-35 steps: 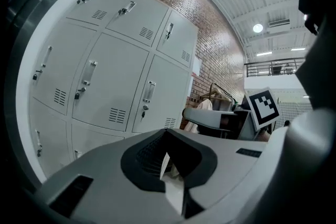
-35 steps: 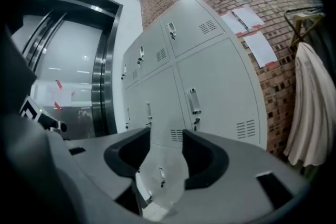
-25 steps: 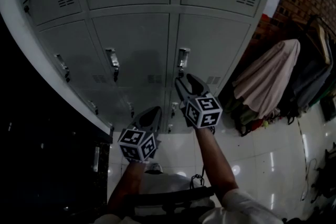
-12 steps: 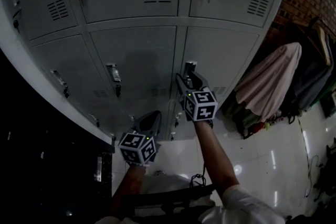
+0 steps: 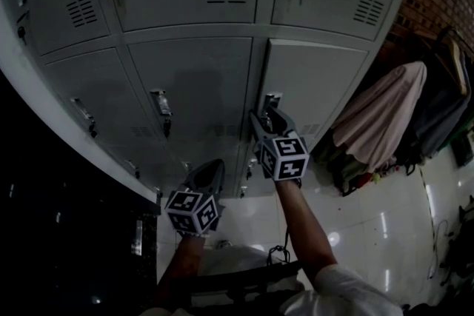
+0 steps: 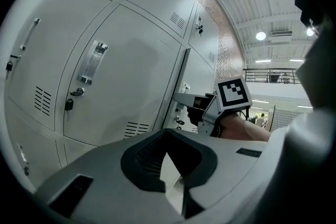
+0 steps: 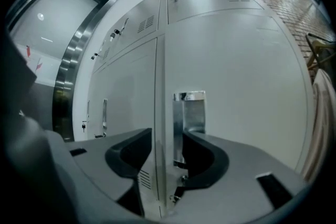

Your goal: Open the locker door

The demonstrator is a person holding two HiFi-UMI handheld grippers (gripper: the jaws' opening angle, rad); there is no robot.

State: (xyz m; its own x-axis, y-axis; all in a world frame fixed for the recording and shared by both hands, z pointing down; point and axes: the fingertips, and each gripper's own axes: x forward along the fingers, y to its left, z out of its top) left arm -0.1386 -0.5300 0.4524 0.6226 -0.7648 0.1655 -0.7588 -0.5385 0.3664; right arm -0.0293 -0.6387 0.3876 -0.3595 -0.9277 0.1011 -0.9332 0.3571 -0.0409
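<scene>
Right gripper view had the right gripper (image 7: 167, 135) spread wide, jaws just closing in, with the handle (image 7: 190, 110) and free edge of the locker door (image 7: 241, 86) between them; no firm pinch showed; that door looked barely ajar, most of its swing left; left gripper (image 5: 213, 166) hung low, jaws together, empty; a hanging coat (image 5: 381, 111) crowded the hinge side.

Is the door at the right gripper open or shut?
Ajar: the locker door stands proud of its neighbour; the right gripper, jaws just now closing further, straddles its edge.
</scene>
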